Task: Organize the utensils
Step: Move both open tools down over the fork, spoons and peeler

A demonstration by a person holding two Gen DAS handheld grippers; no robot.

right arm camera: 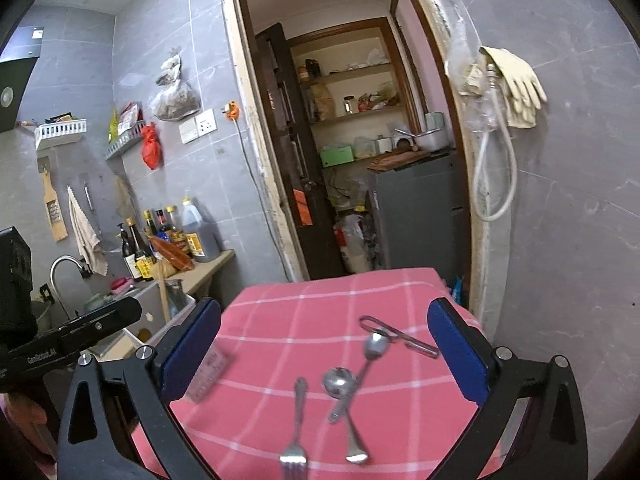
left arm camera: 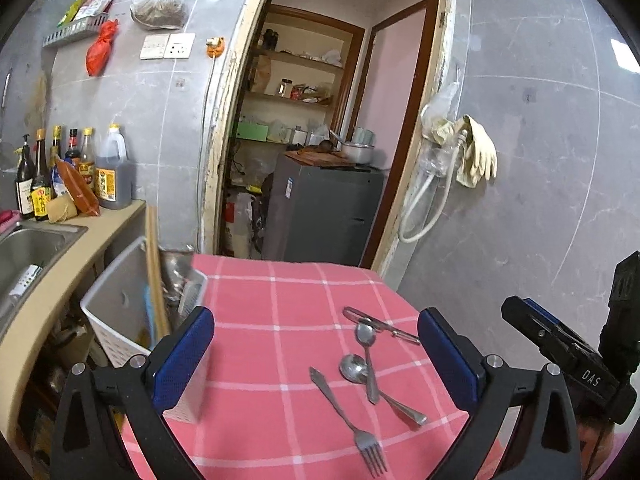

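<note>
Okay, both my claws stand wide open over the pink checked tablecloth [left arm camera: 280,320]; left gripper [left arm camera: 316,356] holds nothing, right gripper [right arm camera: 324,354] holds nothing; ahead on the cloth a fork [left arm camera: 348,412] lies beside two crossed spoons [left arm camera: 370,364], touching each other, with a peeler [left arm camera: 380,325] just beyond; a white perforated utensil holder [left arm camera: 188,402] sits at the cloth's left edge.

Cloth [left arm camera: 256,320] on the counter: pink with white check lines. Fork [left arm camera: 348,420], two spoons [left arm camera: 366,360] and peeler [left arm camera: 380,324]: silver. Basket [left arm camera: 116,320] at left: white. Jaw pads [left arm camera: 182,356]: blue on black frames. Far wall [left arm camera: 540,160]: grey tile.
</note>
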